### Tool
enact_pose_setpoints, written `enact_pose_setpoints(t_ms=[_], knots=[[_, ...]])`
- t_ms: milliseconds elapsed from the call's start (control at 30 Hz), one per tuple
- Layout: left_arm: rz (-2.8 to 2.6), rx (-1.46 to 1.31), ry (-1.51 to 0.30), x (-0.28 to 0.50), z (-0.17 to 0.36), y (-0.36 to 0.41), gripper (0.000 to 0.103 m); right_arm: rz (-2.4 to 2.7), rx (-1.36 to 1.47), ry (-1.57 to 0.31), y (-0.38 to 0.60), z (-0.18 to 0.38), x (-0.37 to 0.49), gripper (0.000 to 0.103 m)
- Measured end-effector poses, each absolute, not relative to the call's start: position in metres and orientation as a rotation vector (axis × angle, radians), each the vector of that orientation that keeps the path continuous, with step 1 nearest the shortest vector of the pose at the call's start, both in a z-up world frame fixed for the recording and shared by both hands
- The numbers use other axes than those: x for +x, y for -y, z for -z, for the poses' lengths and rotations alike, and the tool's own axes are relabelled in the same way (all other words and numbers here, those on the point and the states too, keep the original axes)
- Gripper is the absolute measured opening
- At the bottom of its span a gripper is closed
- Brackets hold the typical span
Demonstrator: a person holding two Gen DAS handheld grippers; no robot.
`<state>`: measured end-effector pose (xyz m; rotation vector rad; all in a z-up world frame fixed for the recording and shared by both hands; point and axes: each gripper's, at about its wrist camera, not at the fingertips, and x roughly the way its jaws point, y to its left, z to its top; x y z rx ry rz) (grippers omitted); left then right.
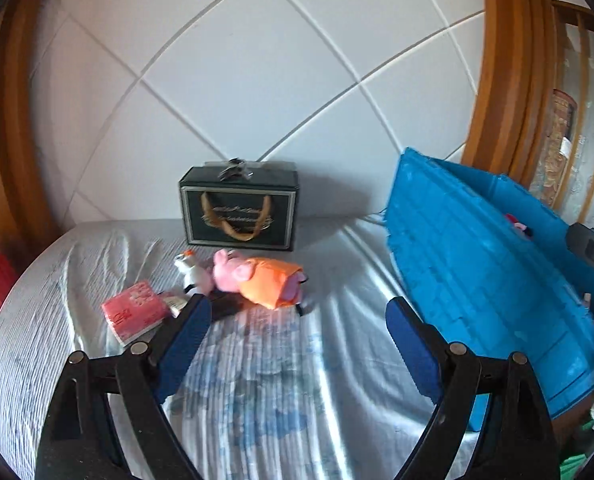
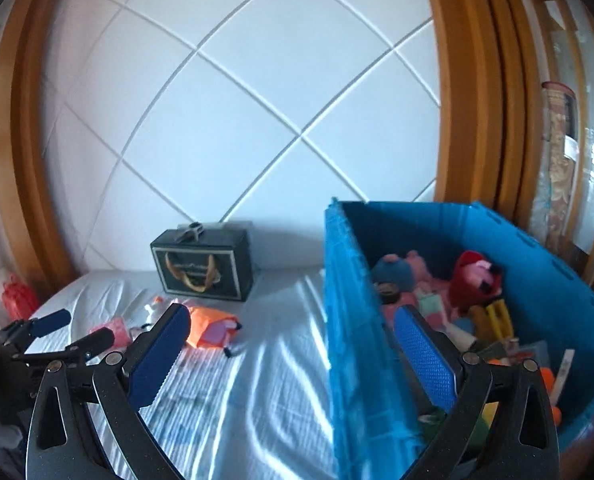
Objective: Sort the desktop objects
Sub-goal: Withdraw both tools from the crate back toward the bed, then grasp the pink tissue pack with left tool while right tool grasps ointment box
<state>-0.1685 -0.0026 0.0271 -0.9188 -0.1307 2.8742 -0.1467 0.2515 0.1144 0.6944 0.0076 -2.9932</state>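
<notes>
— What's in the blue crate (image 2: 537, 280)?

— Soft toys: a red-and-pink plush (image 2: 477, 276), a blue one (image 2: 393, 270), plus small bits I can't name.

— My grippers?

— Left gripper (image 1: 297, 316) and right gripper (image 2: 293, 336) both spread wide, holding nothing.

— The pink pig plush (image 1: 257, 280)?

— Lying on the sheet (image 1: 257, 380), before the black gift box (image 1: 239, 210).

bright daylight makes shiny streaks on the sheet (image 1: 337, 264) past the fingers. everything looks a bit smeared. the edges bend round and go dark.
</notes>
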Motion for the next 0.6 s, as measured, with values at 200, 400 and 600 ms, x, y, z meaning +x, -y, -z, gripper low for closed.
enact_pose_setpoints(t_ms=[200, 400, 600], knots=[[-2.902, -1.134, 0.036, -0.21, 0.029, 0.097, 0.09, 2.862, 0.878, -0.073, -0.182, -0.07, -0.204, 0.103], [-2.826, -1.36, -0.066, -0.27, 0.08, 0.179, 0.09, 2.735, 1.096, -0.192, -0.138, -0.019, -0.269, 0.103], [-2.693, -1.552, -0.098, -0.336, 0.141, 0.22, 0.09, 2.637, 1.309, -0.302, -0.113, 0.037, -0.343, 0.103]])
